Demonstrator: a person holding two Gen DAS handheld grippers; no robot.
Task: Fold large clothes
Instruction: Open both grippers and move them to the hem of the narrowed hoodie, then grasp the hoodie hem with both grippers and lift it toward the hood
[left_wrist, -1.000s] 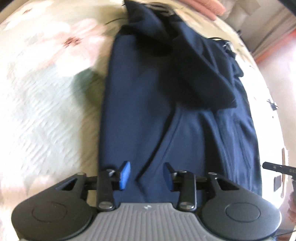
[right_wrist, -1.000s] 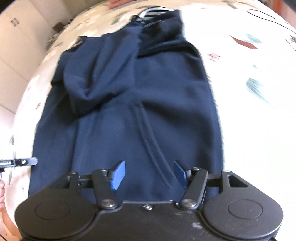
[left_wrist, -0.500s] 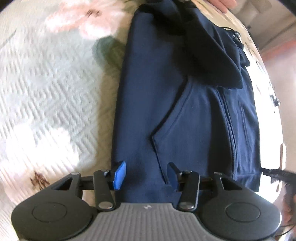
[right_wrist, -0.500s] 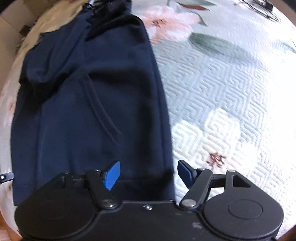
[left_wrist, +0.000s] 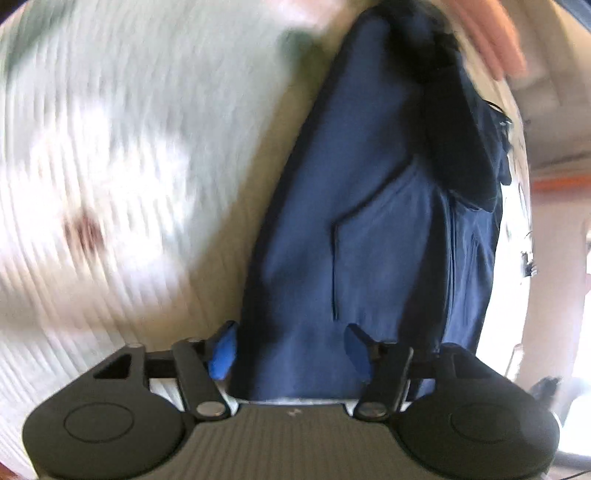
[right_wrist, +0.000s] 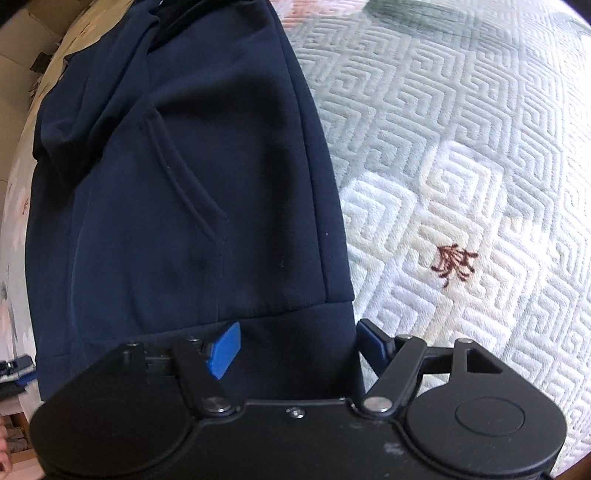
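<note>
A navy blue hoodie (left_wrist: 369, 229) lies flat on the bed, sleeves folded in over its front, pocket seams showing; it also shows in the right wrist view (right_wrist: 177, 177). My left gripper (left_wrist: 290, 349) is open, with the hoodie's bottom left corner between its blue pads. My right gripper (right_wrist: 299, 345) is open, straddling the bottom right corner of the waistband (right_wrist: 295, 332). The left wrist view is blurred by motion.
The bed has a pale quilted cover (right_wrist: 461, 166) with a floral print and a small brown embroidered motif (right_wrist: 456, 264). A pink pillow or hand (left_wrist: 487, 33) lies past the hoodie's top. The bed's edge and room floor (left_wrist: 546, 229) are at right.
Both grippers have drawn back down the hoodie to its bottom hem, the left toward the left corner and the right toward the right corner. Both stayed open.
</note>
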